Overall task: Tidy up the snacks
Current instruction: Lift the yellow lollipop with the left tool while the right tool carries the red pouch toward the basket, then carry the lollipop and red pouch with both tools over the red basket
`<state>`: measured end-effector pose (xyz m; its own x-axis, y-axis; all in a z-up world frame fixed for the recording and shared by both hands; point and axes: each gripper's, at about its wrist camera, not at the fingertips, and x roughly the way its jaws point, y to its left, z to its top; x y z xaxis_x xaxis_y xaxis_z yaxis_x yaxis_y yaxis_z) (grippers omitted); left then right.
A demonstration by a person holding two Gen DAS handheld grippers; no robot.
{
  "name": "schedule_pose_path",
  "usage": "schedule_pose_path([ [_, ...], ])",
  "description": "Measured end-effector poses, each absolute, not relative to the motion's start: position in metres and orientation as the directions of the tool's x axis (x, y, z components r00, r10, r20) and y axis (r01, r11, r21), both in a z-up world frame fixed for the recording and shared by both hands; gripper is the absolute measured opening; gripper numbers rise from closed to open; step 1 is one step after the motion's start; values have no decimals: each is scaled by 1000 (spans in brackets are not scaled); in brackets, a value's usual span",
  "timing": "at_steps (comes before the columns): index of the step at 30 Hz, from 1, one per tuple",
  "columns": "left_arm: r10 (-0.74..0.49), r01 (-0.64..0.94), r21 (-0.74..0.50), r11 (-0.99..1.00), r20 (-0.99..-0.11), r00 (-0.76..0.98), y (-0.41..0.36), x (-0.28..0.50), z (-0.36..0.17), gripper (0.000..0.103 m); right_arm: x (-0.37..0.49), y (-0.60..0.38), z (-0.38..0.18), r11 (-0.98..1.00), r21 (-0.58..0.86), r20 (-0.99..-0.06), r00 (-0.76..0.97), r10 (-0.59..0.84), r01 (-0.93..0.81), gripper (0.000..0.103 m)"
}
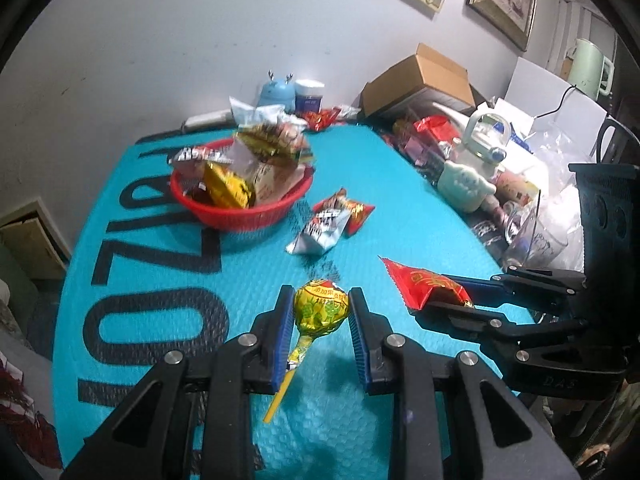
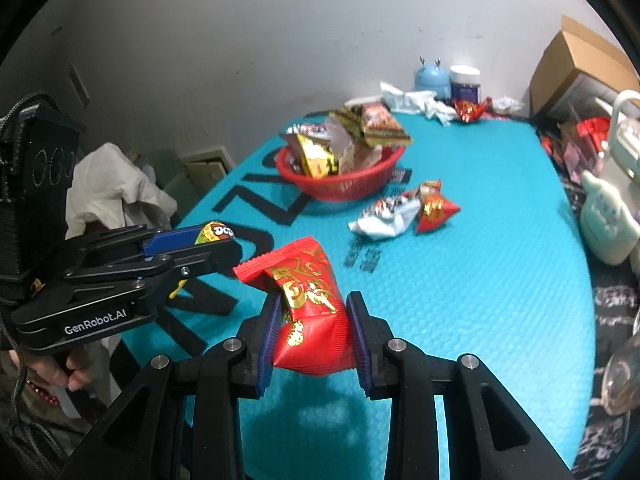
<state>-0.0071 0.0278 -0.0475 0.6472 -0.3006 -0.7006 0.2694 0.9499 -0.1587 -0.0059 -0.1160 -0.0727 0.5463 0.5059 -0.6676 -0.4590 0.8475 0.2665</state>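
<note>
Left tool (image 1: 318, 300): blue-padded jaws closed on the round yellow-green foil-wrapped lollipop (image 1: 321, 307), yellow stick hanging down between the jaw bases, head level with the fingertips. Held above the teal textured worktop (image 1: 168, 280) with large black numerals; contact with the surface cannot be told.

Right tool (image 2: 312, 304): jaws pinching the red crimped-edge snack packet with gold print (image 2: 310, 312), packet standing up out of the jaws and leaning toward the left tool. In the left wrist view the same packet shows at the right, clamped from the side, just beside the lollipop but apart from it.

Red plastic mesh basket (image 1: 256, 218) sits further back on the worktop, heaped with mixed snack packs, several sticking above the rim. Between the basket and the tools lie two loose items touching each other: a silver foil snack pack (image 1: 320, 234) and a small red-gold wrapped candy (image 1: 358, 212).

Right edge crowded: pale green mitten-shaped item (image 1: 464, 186), white handled jug (image 1: 486, 136), clear glass (image 1: 532, 240), red wrappers. At the back wall: open brown cardboard box (image 1: 424, 76), blue antlered figurine (image 1: 276, 90), white jar (image 1: 309, 94). White cloth (image 2: 116, 188) heaped off the worktop's left side
</note>
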Motion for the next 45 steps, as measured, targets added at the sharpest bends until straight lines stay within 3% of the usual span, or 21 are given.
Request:
schedule_pose_path([
  [26, -242, 233, -93, 968, -594, 767, 45, 64, 16, 26, 66, -97, 4, 819, 165, -536, 648, 542, -549, 32],
  [45, -207, 214, -78, 974, -696, 687, 43, 151, -34, 26, 142, -96, -26, 833, 209, -573, 626, 529, -512, 32],
])
